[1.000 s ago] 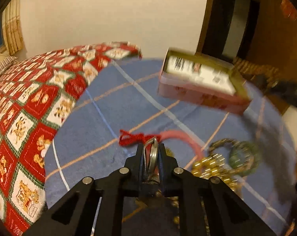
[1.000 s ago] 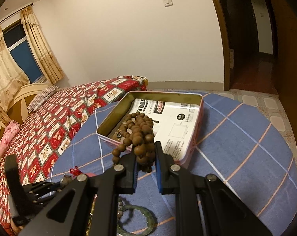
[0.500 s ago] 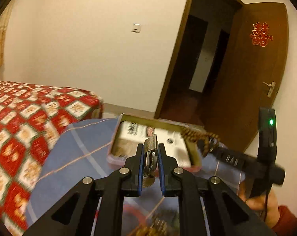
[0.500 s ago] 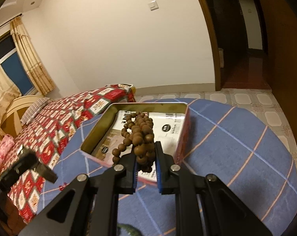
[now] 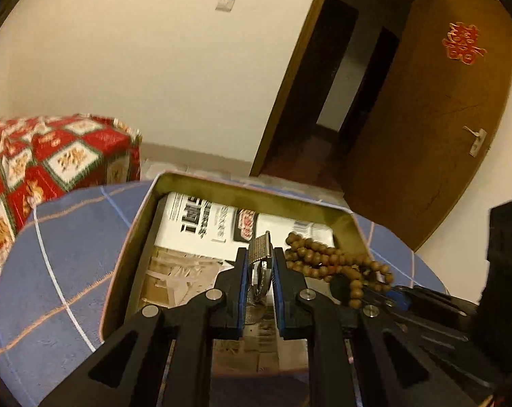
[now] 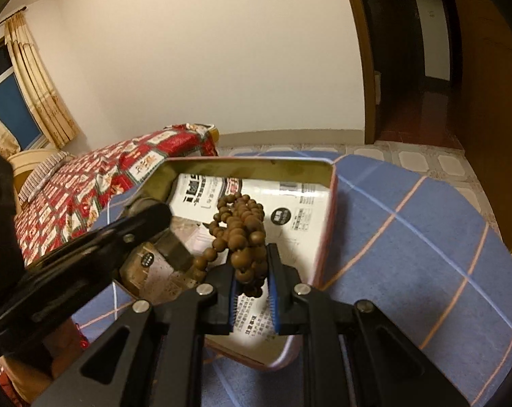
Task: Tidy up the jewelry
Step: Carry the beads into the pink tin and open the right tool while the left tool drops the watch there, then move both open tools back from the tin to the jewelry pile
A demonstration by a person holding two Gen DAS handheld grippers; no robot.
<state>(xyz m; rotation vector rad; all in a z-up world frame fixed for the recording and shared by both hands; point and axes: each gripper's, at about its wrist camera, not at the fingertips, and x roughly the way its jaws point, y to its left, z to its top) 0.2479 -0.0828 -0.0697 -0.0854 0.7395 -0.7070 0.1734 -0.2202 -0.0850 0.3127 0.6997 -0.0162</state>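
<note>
The room is lit by warm yellow indoor light, not very bright. The wall (image 6: 205, 68) looks creamy and even, with no hard glare. The window (image 6: 8, 108) is dark blue, so no daylight comes in. The doorway (image 5: 350, 101) is very dark inside. Both pictures bend round like a fish bowl, with black corners. Straight lines like the door (image 5: 442, 118) curve near the edges. The cloth (image 5: 69, 254) looks a bit smeared at the left wrist view's low left edge. The tin (image 6: 327, 220) is soft and blurry at its near end. The left gripper (image 6: 147, 217) looks fuzzy in the right wrist view. Small shadows lie inside the tin.
</note>
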